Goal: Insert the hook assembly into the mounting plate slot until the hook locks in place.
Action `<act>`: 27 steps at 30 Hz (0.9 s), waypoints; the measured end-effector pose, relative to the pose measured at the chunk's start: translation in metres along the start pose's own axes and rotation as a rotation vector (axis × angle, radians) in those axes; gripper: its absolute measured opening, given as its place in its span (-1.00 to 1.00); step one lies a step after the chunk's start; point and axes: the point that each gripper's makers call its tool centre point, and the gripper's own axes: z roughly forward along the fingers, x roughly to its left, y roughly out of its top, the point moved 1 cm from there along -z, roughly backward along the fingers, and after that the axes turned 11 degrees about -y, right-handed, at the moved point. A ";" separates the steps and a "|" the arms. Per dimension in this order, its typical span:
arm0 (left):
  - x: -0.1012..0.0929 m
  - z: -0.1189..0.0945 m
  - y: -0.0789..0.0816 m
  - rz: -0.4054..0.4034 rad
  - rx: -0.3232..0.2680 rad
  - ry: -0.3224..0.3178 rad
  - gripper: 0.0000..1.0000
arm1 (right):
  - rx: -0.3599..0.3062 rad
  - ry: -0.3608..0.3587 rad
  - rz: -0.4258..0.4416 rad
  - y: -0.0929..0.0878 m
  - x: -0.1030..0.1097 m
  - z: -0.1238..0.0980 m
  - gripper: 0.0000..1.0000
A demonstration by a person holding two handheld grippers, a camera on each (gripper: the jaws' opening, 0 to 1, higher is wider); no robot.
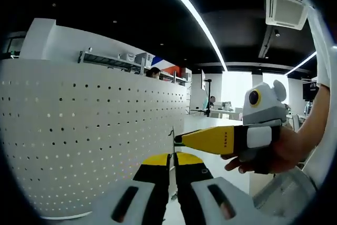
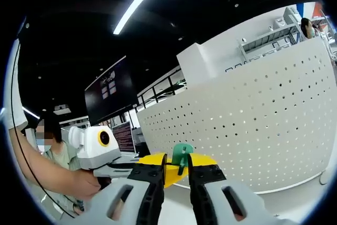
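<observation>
A: Where is the hook assembly [image 2: 181,157] sitting?

B: It is standing green between the right gripper [image 2: 175,178]'s jaws, which are pinching it, its long axis pointing toward the white perforated mounting plate [image 2: 253,130] just ahead

A: And the left gripper [image 1: 172,175]?

B: Its jaws are lying nearly closed; whether they are gripping anything cannot be told. The right one is nearer. The plate is standing upright in a dim, strip-lit office

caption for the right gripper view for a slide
Right gripper holds a green hook before the white perforated panel, the left gripper alongside.
</observation>
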 end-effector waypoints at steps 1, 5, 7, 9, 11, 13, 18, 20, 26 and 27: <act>0.000 0.000 0.000 0.000 -0.004 0.001 -0.94 | 0.003 -0.001 0.001 -0.001 0.000 0.000 -0.79; -0.001 0.000 0.000 0.007 -0.002 0.006 -0.94 | 0.021 -0.022 0.007 -0.003 -0.004 0.000 -0.84; -0.001 0.000 0.000 0.013 -0.002 0.010 -0.94 | 0.028 -0.027 -0.001 -0.005 -0.005 0.000 -0.87; -0.001 -0.001 0.001 0.017 -0.002 0.011 -0.94 | 0.030 -0.031 0.000 -0.005 -0.006 0.000 -0.91; -0.001 -0.001 0.000 0.022 0.003 0.015 -0.94 | 0.034 -0.031 -0.001 -0.006 -0.006 0.001 -0.93; -0.001 -0.001 0.000 0.025 0.002 0.016 -0.94 | 0.033 -0.032 0.001 -0.006 -0.005 0.001 -0.94; -0.002 -0.003 0.001 0.030 0.001 0.019 -0.94 | 0.028 -0.030 0.006 -0.006 -0.003 0.000 -0.96; -0.002 -0.003 0.002 0.030 -0.001 0.019 -0.94 | 0.023 -0.031 0.004 -0.005 -0.003 0.000 -0.96; -0.003 -0.003 0.001 0.038 0.001 0.022 -0.94 | 0.023 -0.027 -0.002 -0.006 -0.003 -0.001 -0.96; -0.003 -0.003 0.000 0.033 0.000 0.022 -0.94 | 0.024 -0.027 0.000 -0.006 -0.003 0.000 -0.96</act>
